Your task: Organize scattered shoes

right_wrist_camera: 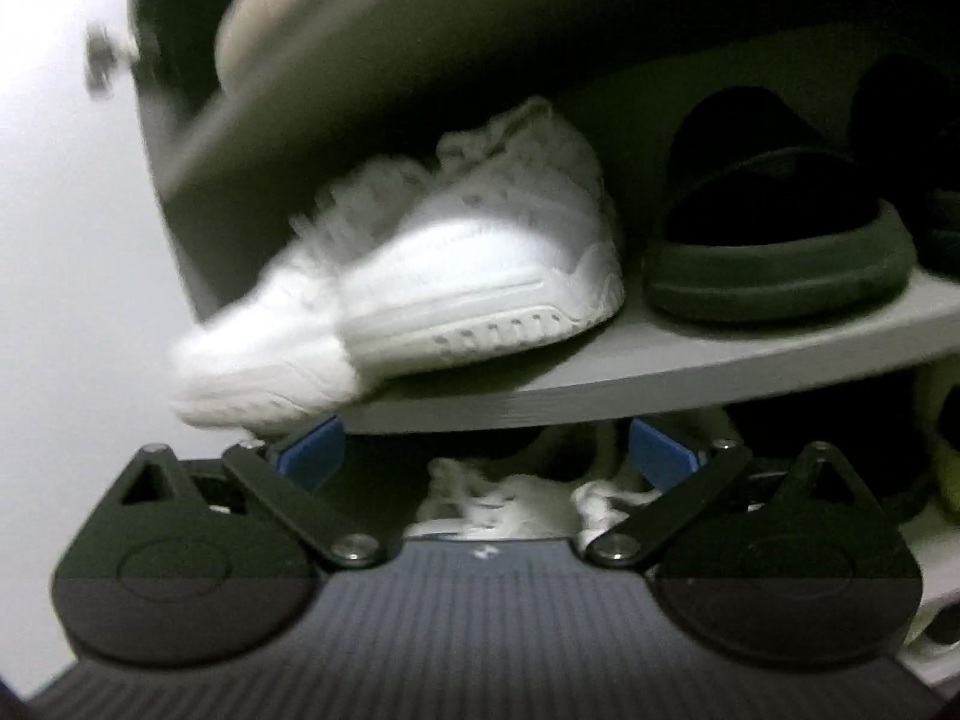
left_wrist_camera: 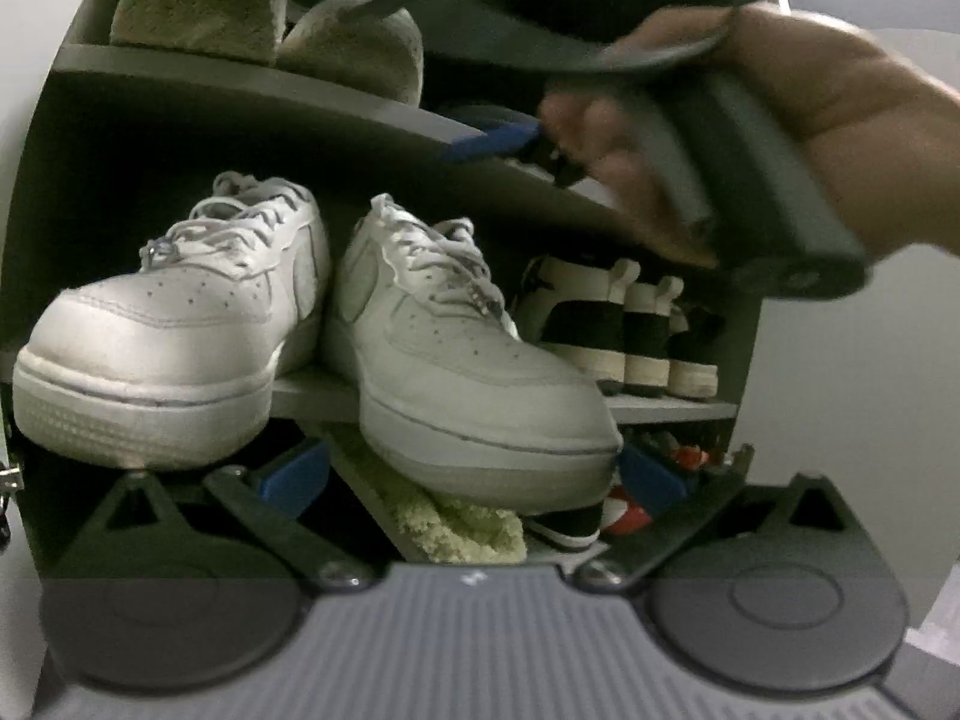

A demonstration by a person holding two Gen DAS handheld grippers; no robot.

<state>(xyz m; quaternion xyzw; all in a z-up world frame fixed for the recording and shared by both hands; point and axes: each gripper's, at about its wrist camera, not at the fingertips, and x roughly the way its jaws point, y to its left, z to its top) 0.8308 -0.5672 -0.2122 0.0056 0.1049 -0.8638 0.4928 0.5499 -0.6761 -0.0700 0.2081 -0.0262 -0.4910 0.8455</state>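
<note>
Nowhere legible writing on sneakers (left_wrist_camera: 180, 324).

White sneakers (left_wrist_camera: 180, 324), black-and-cream banded high-tops (left_wrist_camera: 618, 324), black slipper (right_wrist_camera: 774, 222), grey shelf (right_wrist_camera: 690, 372), blue-tipped tongs (left_wrist_camera: 474, 474).

Left white sneaker (left_wrist_camera: 162, 324): laced leather low-top, upright on my middle shelf (left_wrist_camera: 318, 399), toe poking out past the front edge.
Right white sneaker (left_wrist_camera: 462, 360): same make, just beside its mate, tipped forward, toe hanging over the front edge.
Black-and-cream pair (left_wrist_camera: 624, 330): heels out, side by side, further along the same shelf toward its right end.
Fuzzy tan slippers (left_wrist_camera: 270, 12): two, on the shelf above, at the left.
Side-on white sneaker (right_wrist_camera: 408, 282): blurred in my right camera, toe overhanging the shelf's left edge.
Black slip-on (right_wrist_camera: 774, 222): upright beside that sneaker's heel, same shelf.
</note>
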